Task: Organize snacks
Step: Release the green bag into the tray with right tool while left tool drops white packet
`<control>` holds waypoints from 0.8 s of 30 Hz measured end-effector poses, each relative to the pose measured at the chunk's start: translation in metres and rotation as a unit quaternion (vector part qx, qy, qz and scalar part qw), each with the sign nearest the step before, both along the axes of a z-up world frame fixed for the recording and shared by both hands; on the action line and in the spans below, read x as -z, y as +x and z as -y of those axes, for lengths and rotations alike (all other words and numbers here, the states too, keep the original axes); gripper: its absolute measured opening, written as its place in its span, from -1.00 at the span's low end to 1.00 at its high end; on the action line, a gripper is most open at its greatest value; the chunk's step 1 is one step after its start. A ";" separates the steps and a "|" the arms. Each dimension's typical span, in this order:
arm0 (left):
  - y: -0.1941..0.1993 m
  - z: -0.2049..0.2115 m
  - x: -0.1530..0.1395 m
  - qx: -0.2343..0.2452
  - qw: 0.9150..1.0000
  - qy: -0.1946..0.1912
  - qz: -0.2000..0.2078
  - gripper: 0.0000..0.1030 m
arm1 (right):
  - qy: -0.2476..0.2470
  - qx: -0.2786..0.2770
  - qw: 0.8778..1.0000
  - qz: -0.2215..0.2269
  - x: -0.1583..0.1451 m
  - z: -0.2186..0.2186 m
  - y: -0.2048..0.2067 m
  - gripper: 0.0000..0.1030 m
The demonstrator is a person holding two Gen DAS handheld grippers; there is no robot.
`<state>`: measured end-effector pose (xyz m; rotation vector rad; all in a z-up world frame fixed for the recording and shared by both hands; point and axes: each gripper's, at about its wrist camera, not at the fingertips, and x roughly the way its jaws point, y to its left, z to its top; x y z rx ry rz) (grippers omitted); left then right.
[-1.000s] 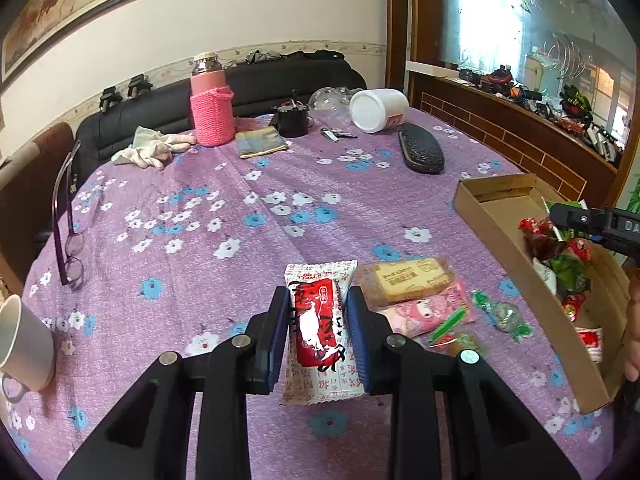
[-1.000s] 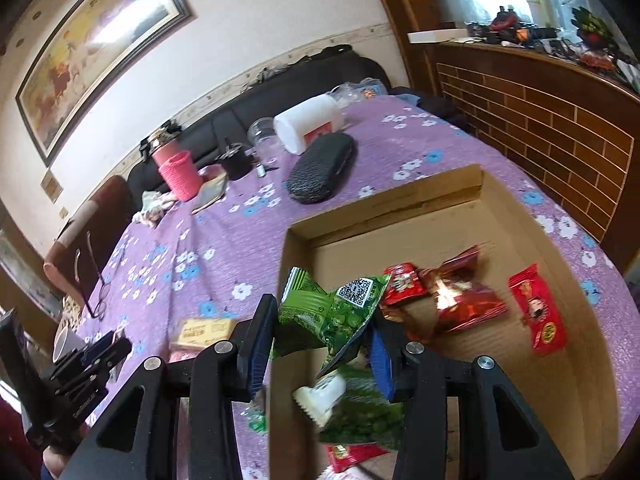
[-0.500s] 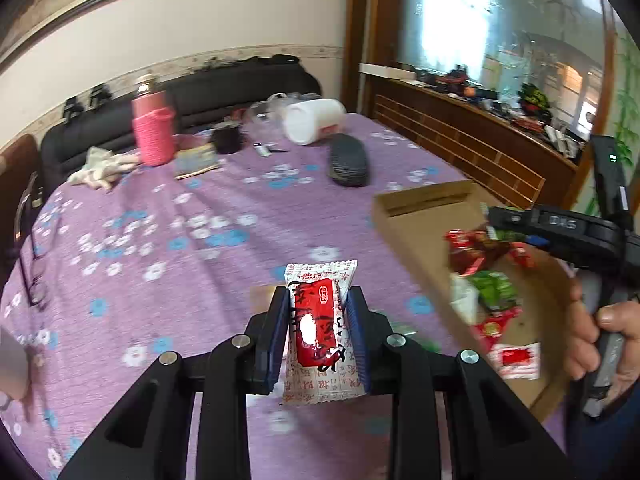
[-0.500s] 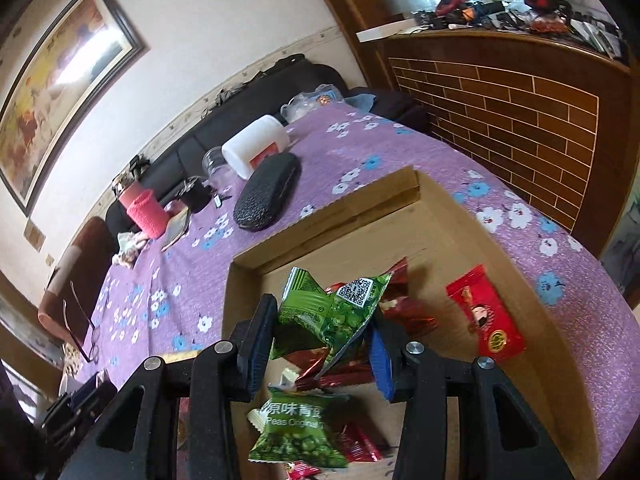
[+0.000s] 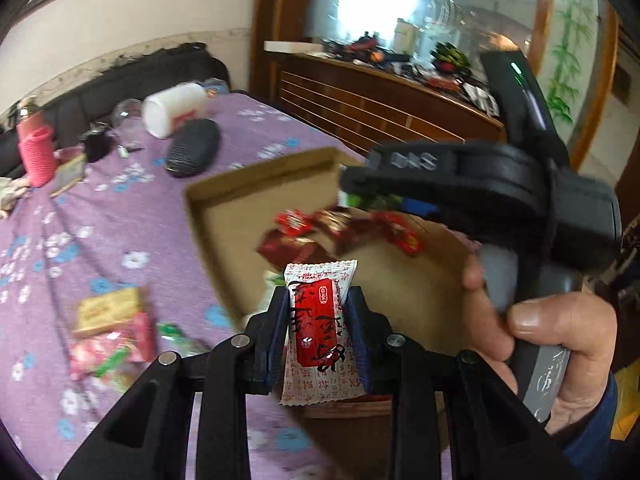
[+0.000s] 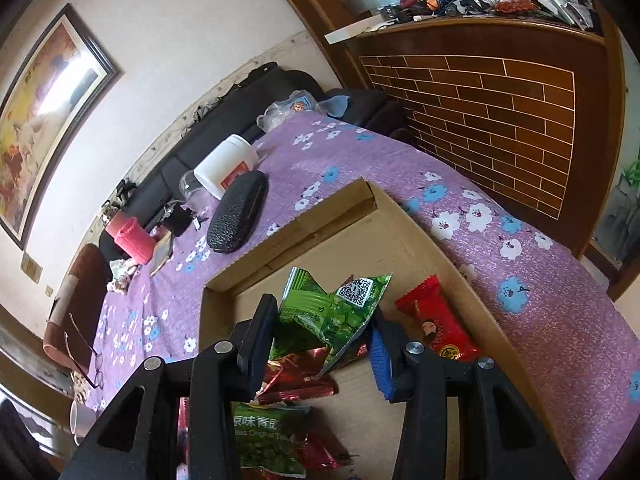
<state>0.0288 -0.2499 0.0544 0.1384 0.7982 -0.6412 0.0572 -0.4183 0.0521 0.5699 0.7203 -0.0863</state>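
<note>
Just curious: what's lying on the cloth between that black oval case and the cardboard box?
Nothing: in the right wrist view, only bare flowered tablecloth separates the black case from the cardboard box.

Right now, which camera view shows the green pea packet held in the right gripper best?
The right wrist view. There the green pea packet fills the middle, sharp, with its printed code readable, between the right gripper fingers. The left wrist view shows only a blurred green sliver under that gripper's black body.

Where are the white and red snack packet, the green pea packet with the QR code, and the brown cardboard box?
white and red snack packet [image 5: 320, 320], left wrist view, red centre panel.
green pea packet [image 6: 332, 312], right wrist view, crumpled middle.
brown cardboard box [image 6: 304, 232], right wrist view, far wall.
</note>
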 end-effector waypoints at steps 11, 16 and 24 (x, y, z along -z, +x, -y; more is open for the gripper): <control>-0.007 0.013 0.023 0.030 0.999 0.002 -0.015 -0.46 | -0.010 -0.005 0.999 -0.045 0.015 -0.001 0.008 -0.09; -0.009 0.014 0.025 0.035 0.999 0.003 -0.012 -0.46 | -0.009 -0.002 0.999 -0.050 0.017 -0.001 0.008 -0.08; -0.012 0.014 0.024 0.038 0.999 0.003 -0.003 -0.45 | -0.017 0.006 0.999 -0.047 0.012 -0.001 0.005 -0.06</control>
